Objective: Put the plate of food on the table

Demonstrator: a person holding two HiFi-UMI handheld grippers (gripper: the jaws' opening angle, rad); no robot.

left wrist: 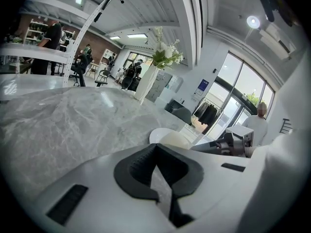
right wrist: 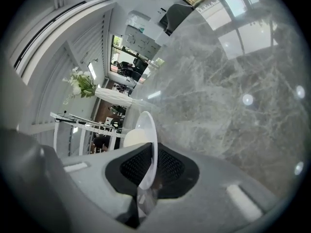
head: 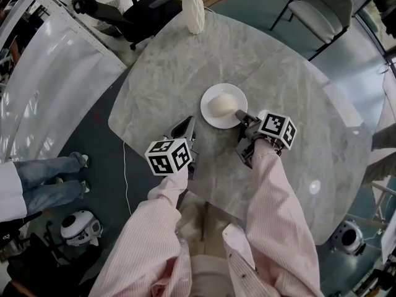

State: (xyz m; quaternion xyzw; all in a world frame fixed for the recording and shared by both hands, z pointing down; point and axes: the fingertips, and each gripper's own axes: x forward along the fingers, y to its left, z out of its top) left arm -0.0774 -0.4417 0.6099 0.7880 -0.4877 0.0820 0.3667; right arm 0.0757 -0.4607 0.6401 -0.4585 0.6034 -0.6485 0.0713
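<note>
A white plate [head: 212, 120] with a pale bun [head: 221, 104] on it is near the middle of the round marble table [head: 297, 104]. My right gripper [head: 241, 116] is shut on the plate's near right rim. In the right gripper view the plate's rim [right wrist: 148, 130] runs between the black pads [right wrist: 170, 166], and the bun [right wrist: 133, 137] shows behind. Whether the plate touches the tabletop I cannot tell. My left gripper [head: 189, 124] hovers just left of the plate, shut and holding nothing. The left gripper view shows the plate [left wrist: 156, 134], the bun [left wrist: 175, 140] and the right gripper [left wrist: 228, 143] ahead.
A white vase with flowers [head: 193, 12] stands at the table's far edge. A black office chair [head: 142, 11] and a grey chair [head: 322, 8] stand beyond the table. A person's legs in jeans [head: 49, 181] are on the floor at left.
</note>
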